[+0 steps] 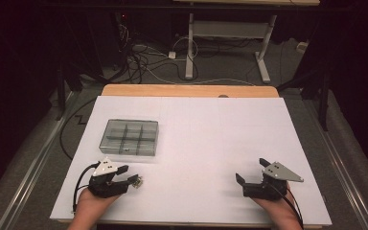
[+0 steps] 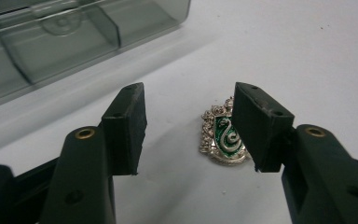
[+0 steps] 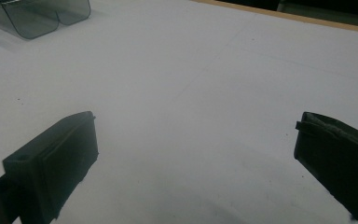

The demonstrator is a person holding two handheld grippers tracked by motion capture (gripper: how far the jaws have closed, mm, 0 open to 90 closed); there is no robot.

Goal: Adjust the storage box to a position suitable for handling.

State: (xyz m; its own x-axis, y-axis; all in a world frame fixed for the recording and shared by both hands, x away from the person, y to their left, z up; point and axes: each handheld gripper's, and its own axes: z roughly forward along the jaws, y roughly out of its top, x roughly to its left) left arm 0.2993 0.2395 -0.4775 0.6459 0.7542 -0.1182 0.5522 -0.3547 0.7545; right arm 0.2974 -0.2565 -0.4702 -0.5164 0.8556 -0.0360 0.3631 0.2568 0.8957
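A small silver badge (image 2: 223, 137) with a green shield and a snake lies flat on the white sheet. My left gripper (image 2: 189, 126) stands open around it; the badge sits close against the right-hand jaw, partly hidden by it, with a wide gap to the other jaw. In the high view the left gripper (image 1: 129, 175) is at the front left with the badge (image 1: 137, 180) at its tips. A smoky clear compartment box (image 1: 129, 137) rests just beyond it, lid down. My right gripper (image 1: 251, 170) rests at the front right, open wide, with nothing between its jaws.
The white sheet (image 1: 206, 134) covers a wooden table whose far edge (image 1: 187, 90) shows. The box (image 2: 51, 42) lies close ahead of the left jaws and its corner (image 3: 42, 16) is far left of the right gripper (image 3: 196, 154). Cables and a desk frame stand on the floor beyond.
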